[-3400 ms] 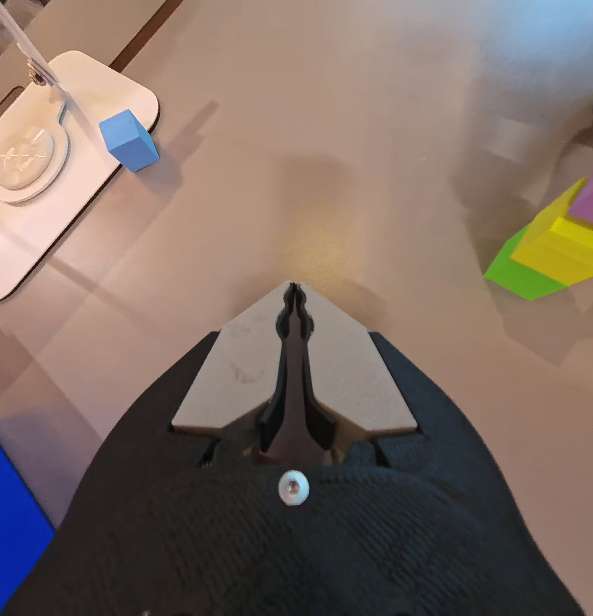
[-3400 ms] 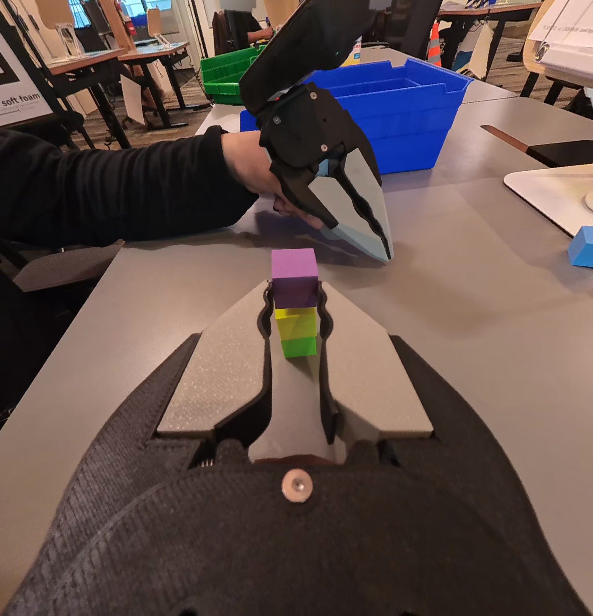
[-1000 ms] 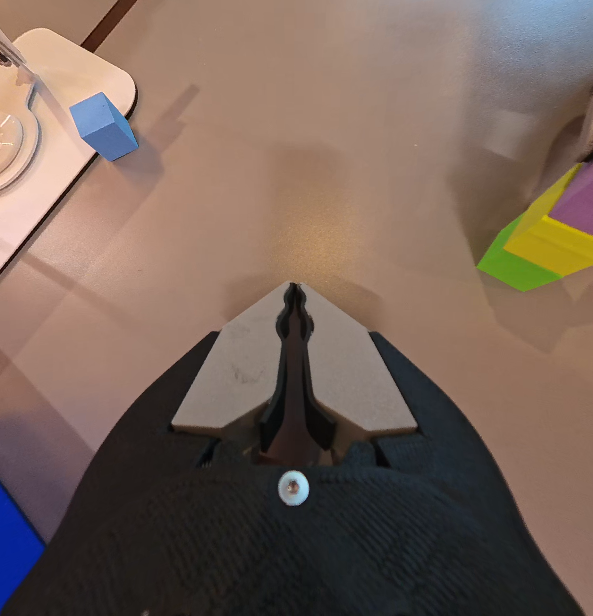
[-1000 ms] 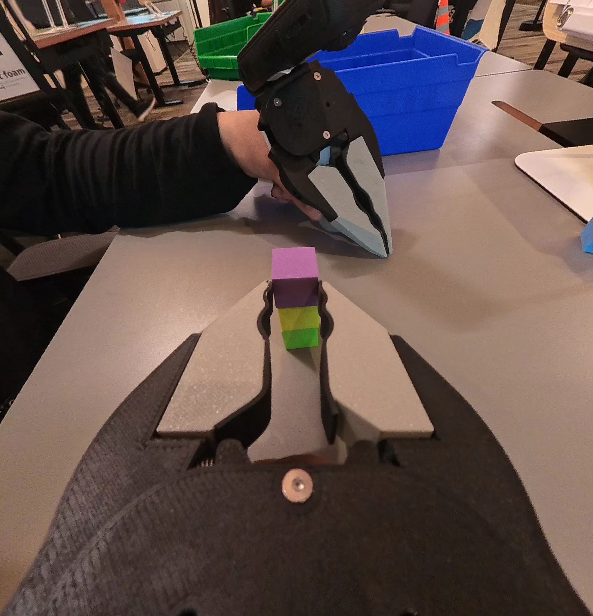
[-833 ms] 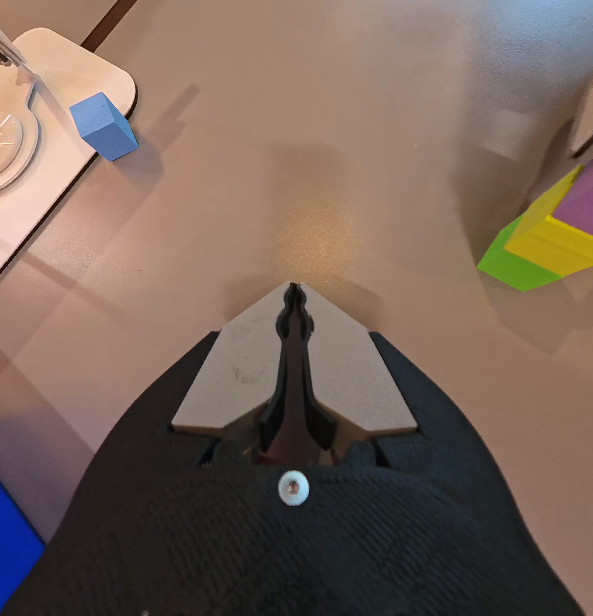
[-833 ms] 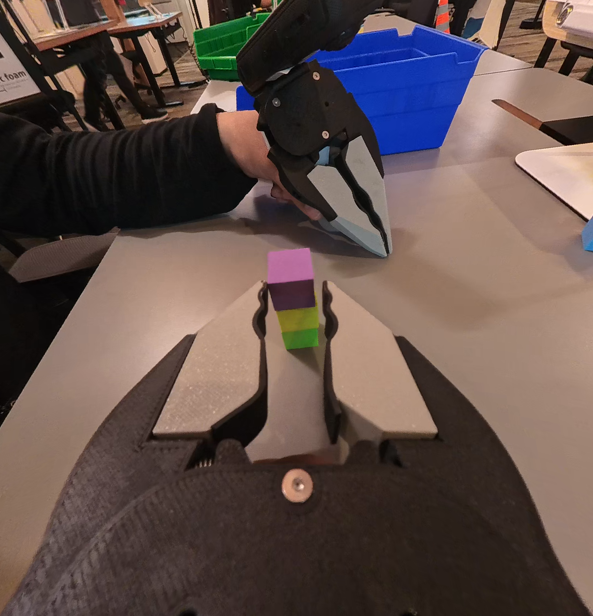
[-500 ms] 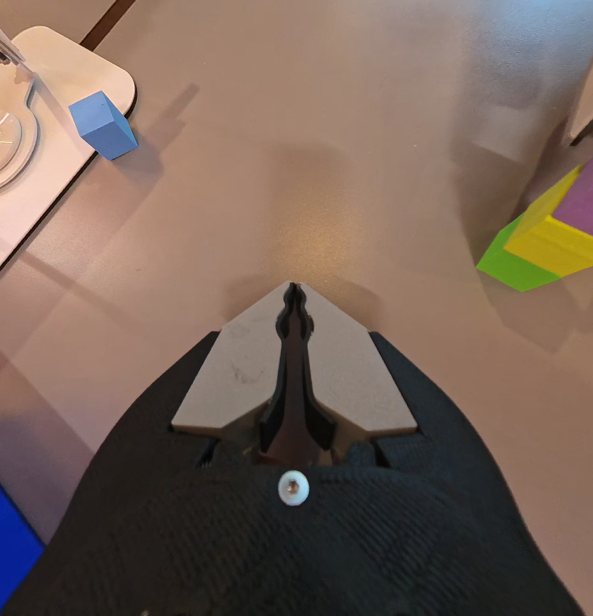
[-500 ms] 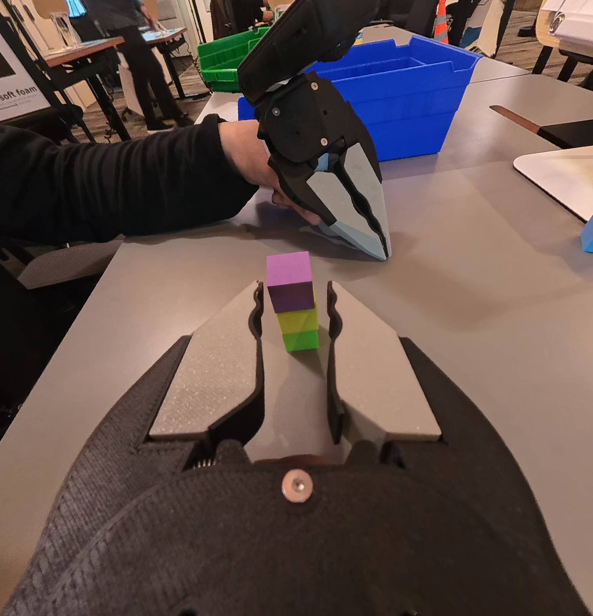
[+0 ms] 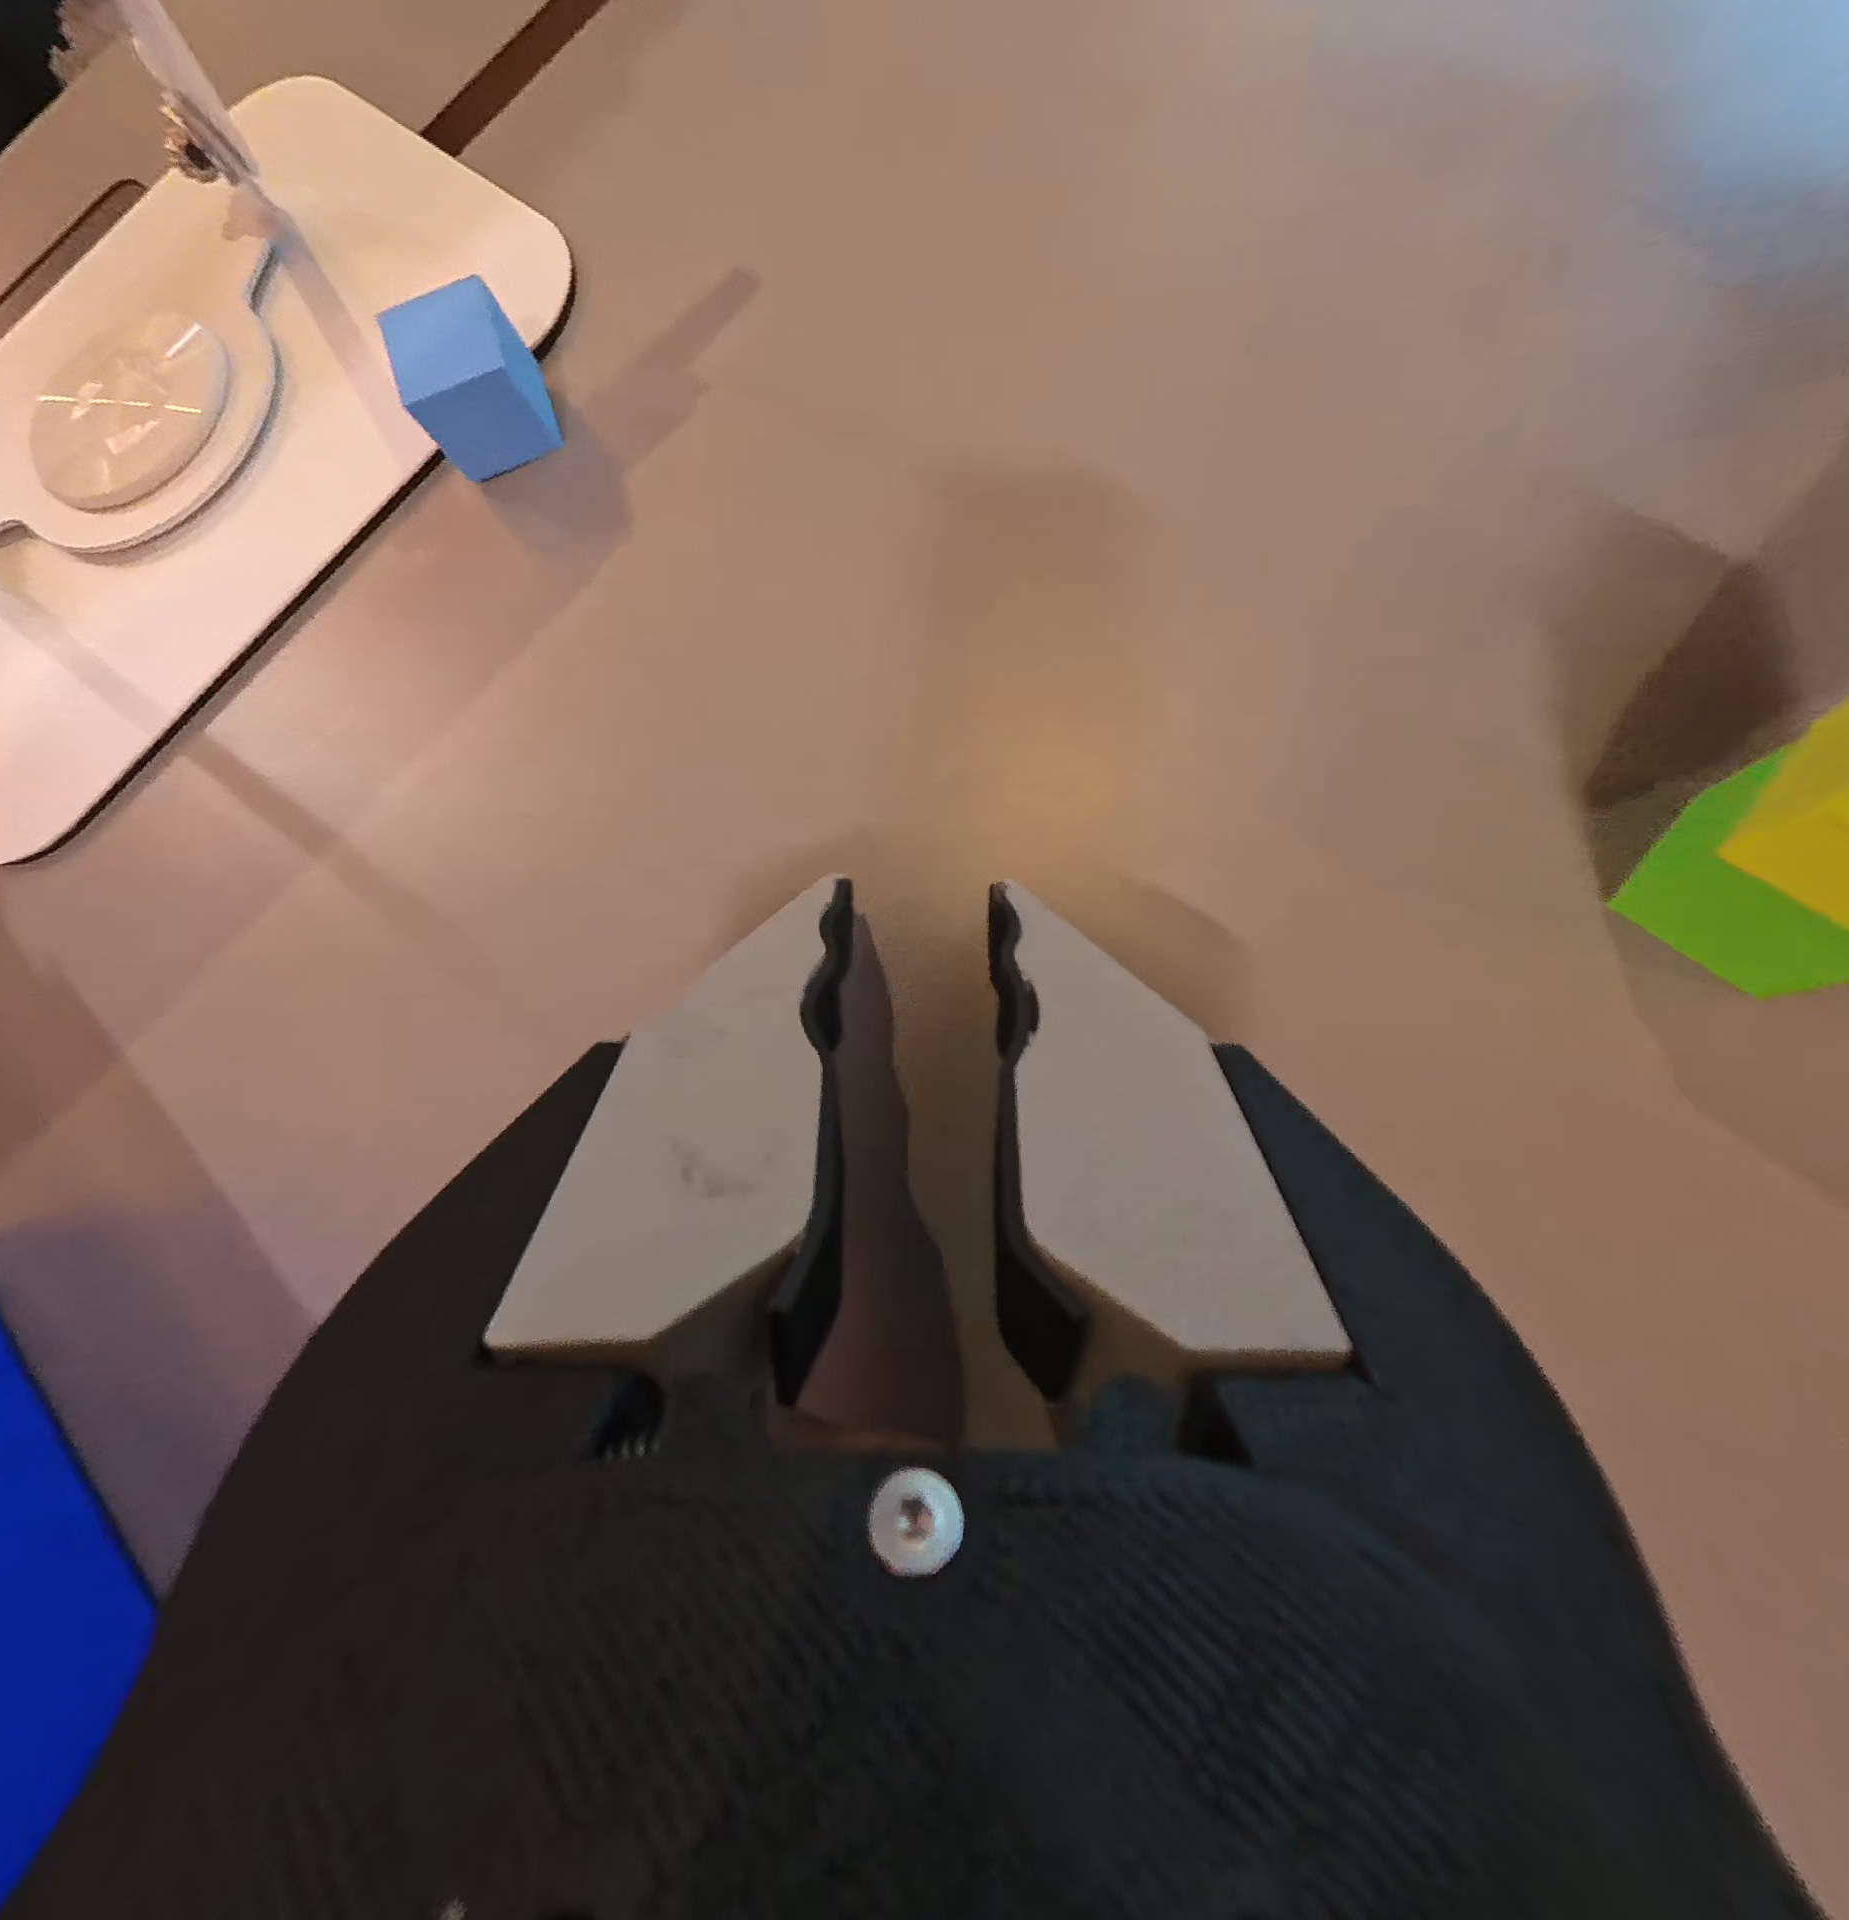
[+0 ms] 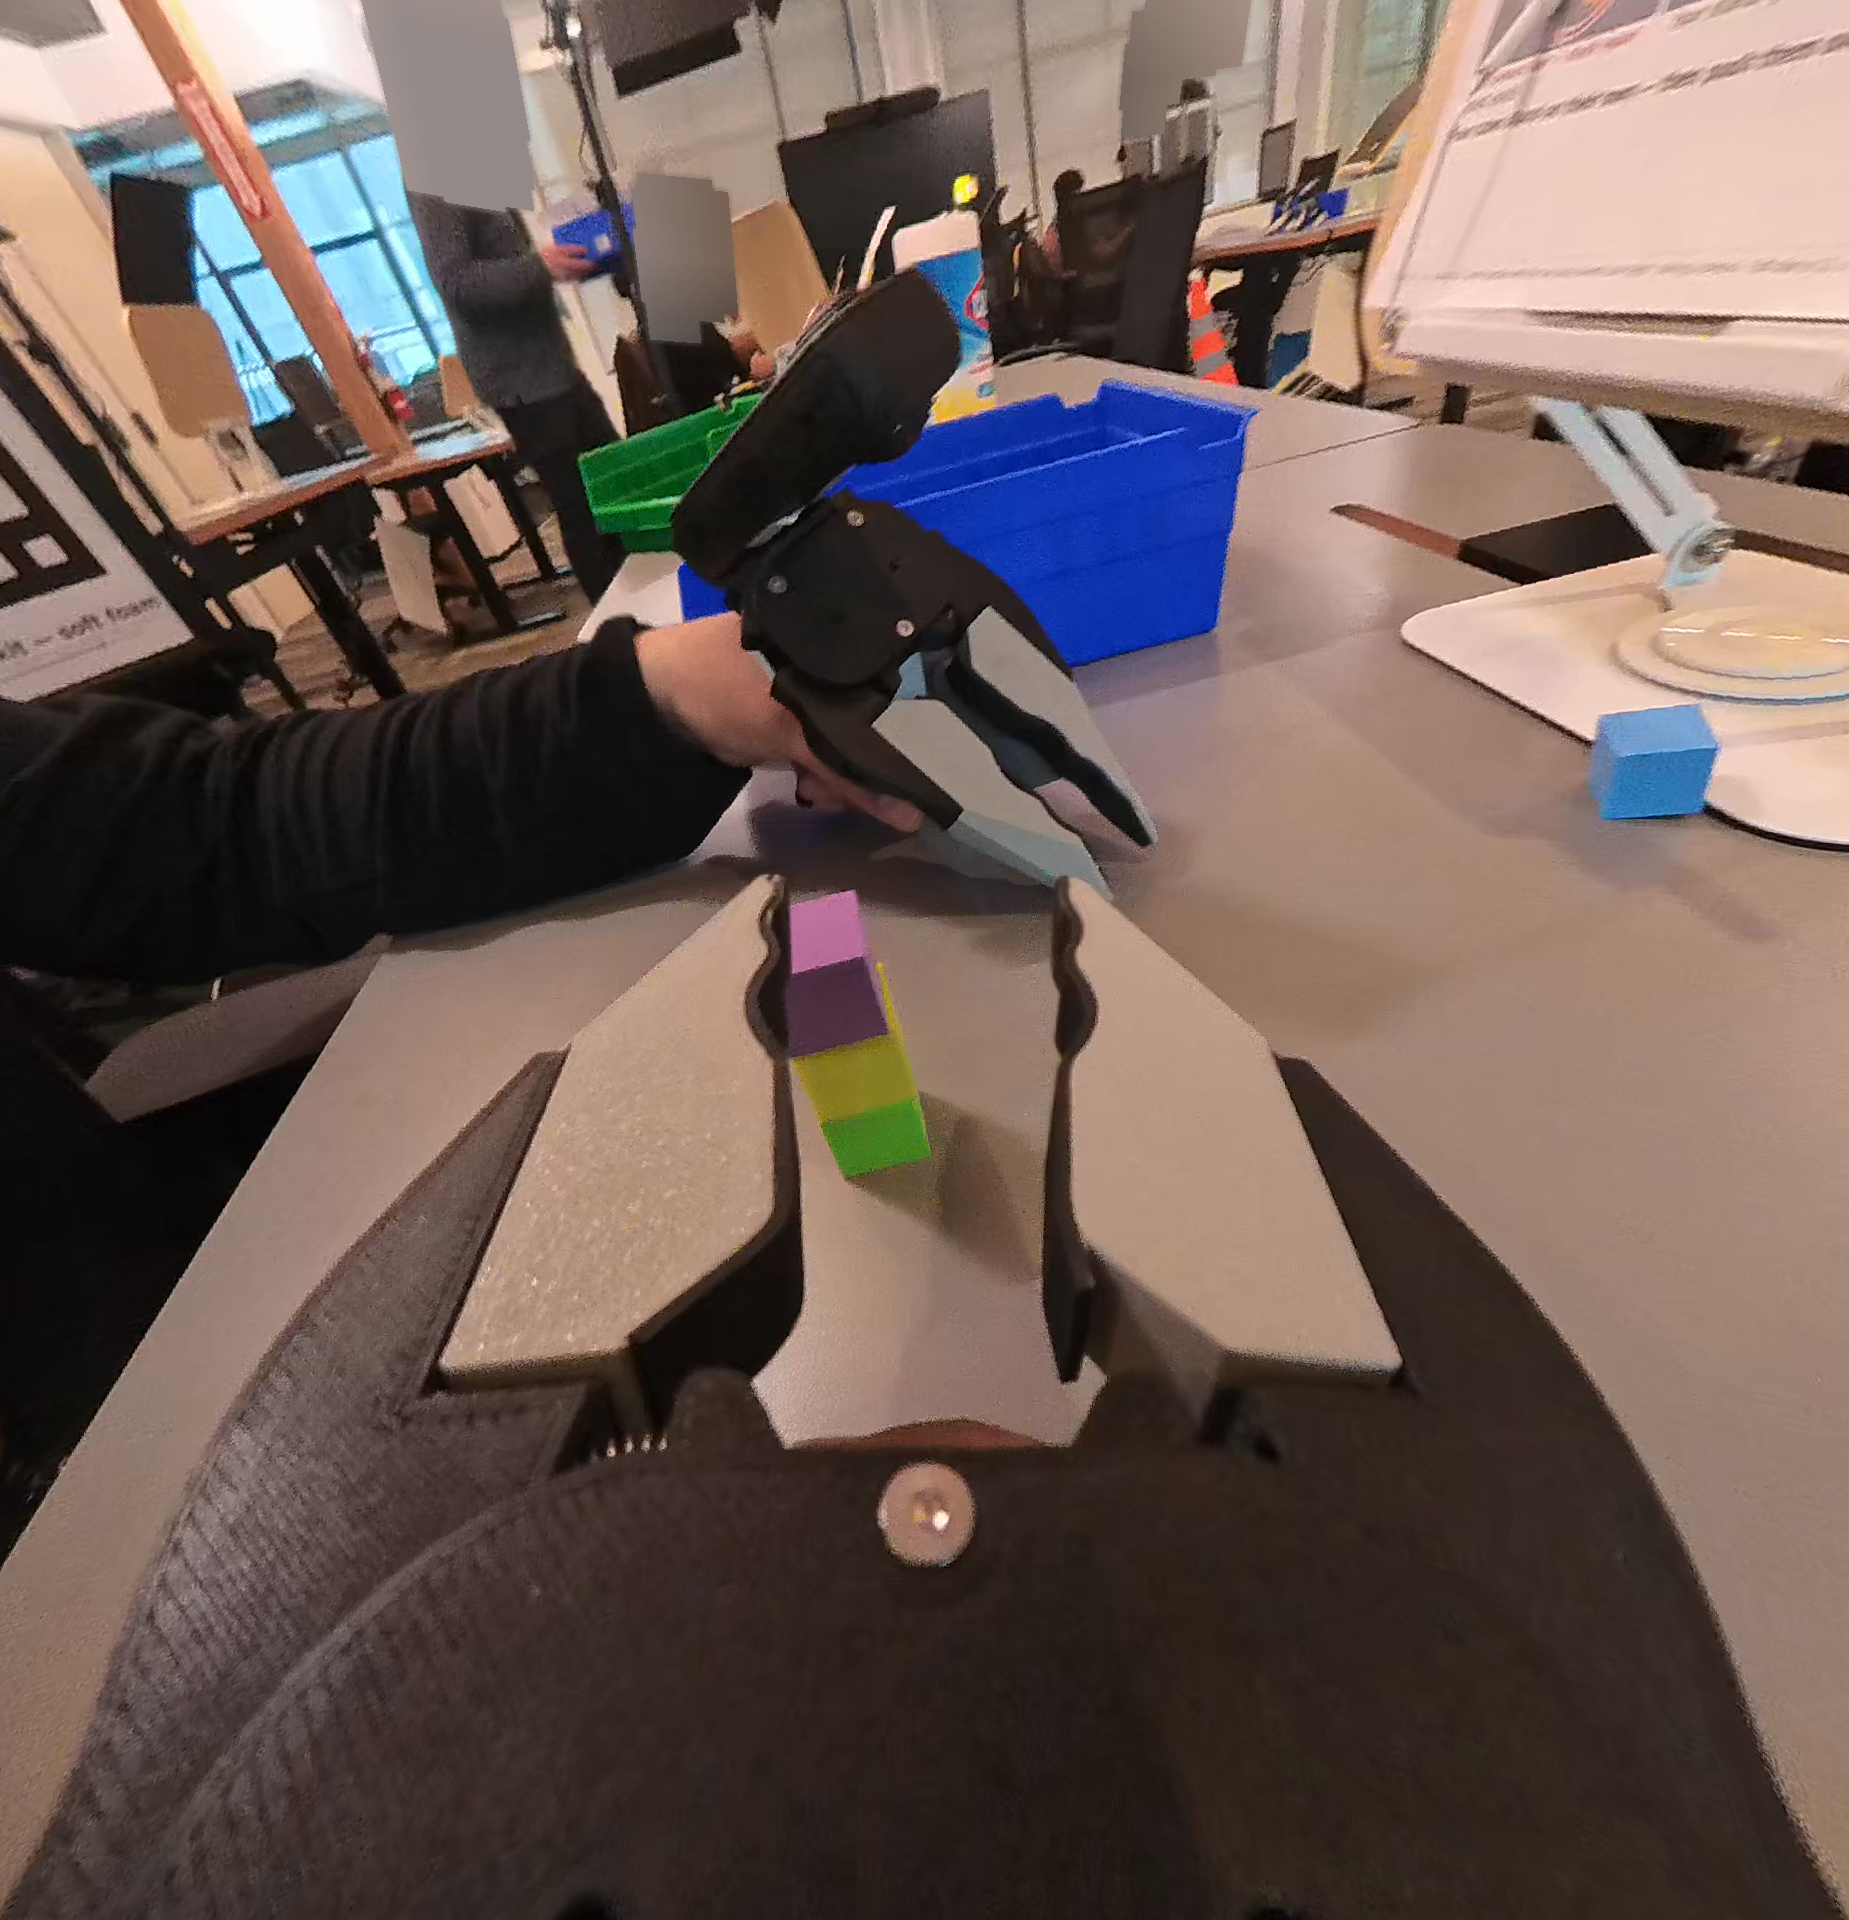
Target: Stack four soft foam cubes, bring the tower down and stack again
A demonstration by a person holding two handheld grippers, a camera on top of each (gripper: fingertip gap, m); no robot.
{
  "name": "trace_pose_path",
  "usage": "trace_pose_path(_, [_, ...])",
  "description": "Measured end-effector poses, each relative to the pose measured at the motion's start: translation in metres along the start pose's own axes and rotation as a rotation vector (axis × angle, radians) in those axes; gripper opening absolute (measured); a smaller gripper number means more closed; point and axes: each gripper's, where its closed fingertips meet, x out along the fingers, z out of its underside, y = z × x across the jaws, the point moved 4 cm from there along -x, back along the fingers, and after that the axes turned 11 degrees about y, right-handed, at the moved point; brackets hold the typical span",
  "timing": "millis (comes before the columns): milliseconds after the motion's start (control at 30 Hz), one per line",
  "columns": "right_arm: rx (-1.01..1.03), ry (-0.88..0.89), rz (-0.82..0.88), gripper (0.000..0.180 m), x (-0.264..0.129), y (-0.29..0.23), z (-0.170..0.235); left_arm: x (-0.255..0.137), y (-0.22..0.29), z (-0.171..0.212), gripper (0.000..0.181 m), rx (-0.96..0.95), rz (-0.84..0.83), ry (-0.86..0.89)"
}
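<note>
A tower of three foam cubes stands on the grey table: a purple cube [image 10: 833, 977] on a yellow cube [image 10: 858, 1072] on a green cube [image 10: 878, 1135]. My right gripper [image 10: 915, 899] is open and empty, its fingers either side of the tower and apart from it. The green cube [image 9: 1730, 920] and yellow cube [image 9: 1824, 821] show at the right edge of the left wrist view. A blue cube [image 9: 470, 379] lies apart, against a white base plate [image 9: 151, 582]; it also shows in the right wrist view [image 10: 1652, 761]. My left gripper [image 9: 918, 904] is open and empty over bare table.
A blue bin [image 10: 1065, 520] and a green bin [image 10: 639, 488] stand at the table's far side. The white base plate [image 10: 1585, 644] carries a stand with a tilted board. A blue bin corner [image 9: 16, 1558] shows at lower left. People stand among desks beyond. About 15 cm separates my left fingertips from my right. The left tips stand about 15 cm off the blue cube [image 9: 470, 379]. It is also in sight in the right wrist view [image 10: 1610, 744].
My right gripper let go of the purple cube, opened wide and drew back. My left gripper went from shut to open and shifted a little.
</note>
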Motion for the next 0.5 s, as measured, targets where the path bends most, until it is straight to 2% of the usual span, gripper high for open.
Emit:
trace_pose_path(300, [0.022, 0.032, 0.100, 0.047, -0.010, 0.017, -0.005, 0.012, -0.018, -0.004, 0.033, -0.007, -0.132, 0.024])
trace_pose_path(433, [0.022, 0.023, 0.104, 0.047, -0.009, 0.019, -0.003, 0.026, -0.035, -0.008, 0.032, -0.118, -0.142, 0.014])
trace_pose_path(500, [0.017, 0.015, 0.103, 0.047, -0.008, 0.018, -0.002, 0.035, -0.048, -0.012, 0.040, -0.180, -0.174, 0.017])
